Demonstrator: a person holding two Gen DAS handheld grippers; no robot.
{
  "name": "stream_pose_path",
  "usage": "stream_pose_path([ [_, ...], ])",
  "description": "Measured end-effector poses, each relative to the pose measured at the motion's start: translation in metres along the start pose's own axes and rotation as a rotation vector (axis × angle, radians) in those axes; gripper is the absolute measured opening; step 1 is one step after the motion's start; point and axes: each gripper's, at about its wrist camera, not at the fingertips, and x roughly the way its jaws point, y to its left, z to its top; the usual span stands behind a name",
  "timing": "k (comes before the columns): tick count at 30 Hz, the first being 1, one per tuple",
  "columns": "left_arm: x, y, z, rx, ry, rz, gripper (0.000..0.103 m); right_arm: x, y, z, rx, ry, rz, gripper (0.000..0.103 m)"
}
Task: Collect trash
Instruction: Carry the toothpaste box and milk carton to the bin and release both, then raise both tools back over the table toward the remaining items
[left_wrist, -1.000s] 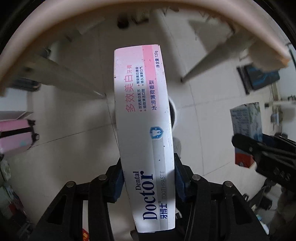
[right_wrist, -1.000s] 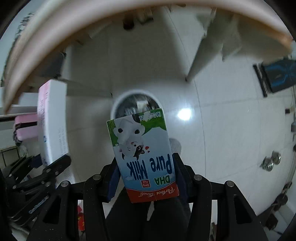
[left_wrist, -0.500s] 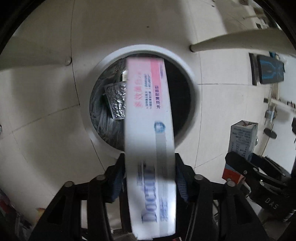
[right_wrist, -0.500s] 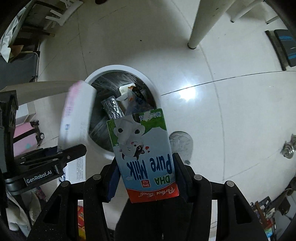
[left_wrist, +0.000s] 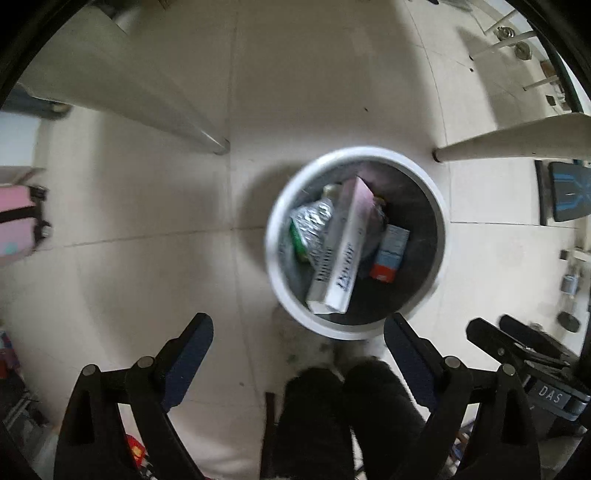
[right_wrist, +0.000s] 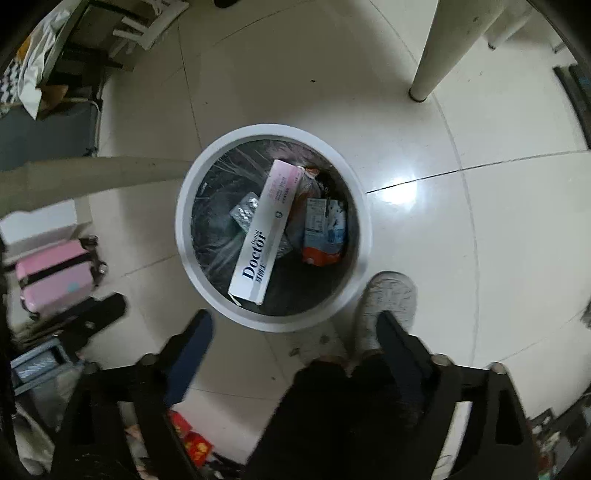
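Observation:
A round white trash bin (left_wrist: 275, 236) (right_wrist: 364, 229) with a dark liner stands on the tiled floor below both grippers. Inside it lie the white and pink toothpaste box (left_wrist: 341, 254) (right_wrist: 264, 229), the small milk carton (left_wrist: 389, 253) (right_wrist: 325, 232) and a crumpled silver blister pack (left_wrist: 314, 225) (right_wrist: 243, 214). My left gripper (left_wrist: 299, 332) hangs above the bin's near rim, its jaws opening wide with nothing between them. My right gripper (right_wrist: 295, 328) is likewise above the near rim, jaws opening, nothing between them. The right gripper's finger (left_wrist: 517, 347) shows at the lower right of the left wrist view.
White table legs (left_wrist: 147, 110) (right_wrist: 443, 48) slant down beside the bin. A person's grey shoe (right_wrist: 388, 302) and dark trouser legs (left_wrist: 340, 413) stand just next to the bin. A pink suitcase (right_wrist: 55, 273) sits at the left, clutter (right_wrist: 55, 74) at the upper left.
Both grippers sank toward the bin and spread their jaws. The toothpaste box left the left gripper and the milk carton left the right one; both now lie in the bin.

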Motion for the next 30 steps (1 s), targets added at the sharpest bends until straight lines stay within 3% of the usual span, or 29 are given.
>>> stream_pose_path([
  [9, -0.053, -0.002, -0.028, 0.005, -0.066, 0.037, 0.094, -0.063, 0.012, -0.017, -0.045, -0.084, -0.120, 0.100],
  [17, -0.097, -0.013, -0.052, 0.005, -0.091, 0.028, 0.094, -0.128, 0.027, -0.038, -0.087, -0.122, -0.138, 0.100],
  [30, -0.221, -0.009, -0.101, -0.033, -0.170, 0.005, 0.094, -0.266, 0.068, -0.105, -0.167, -0.148, -0.125, 0.100],
])
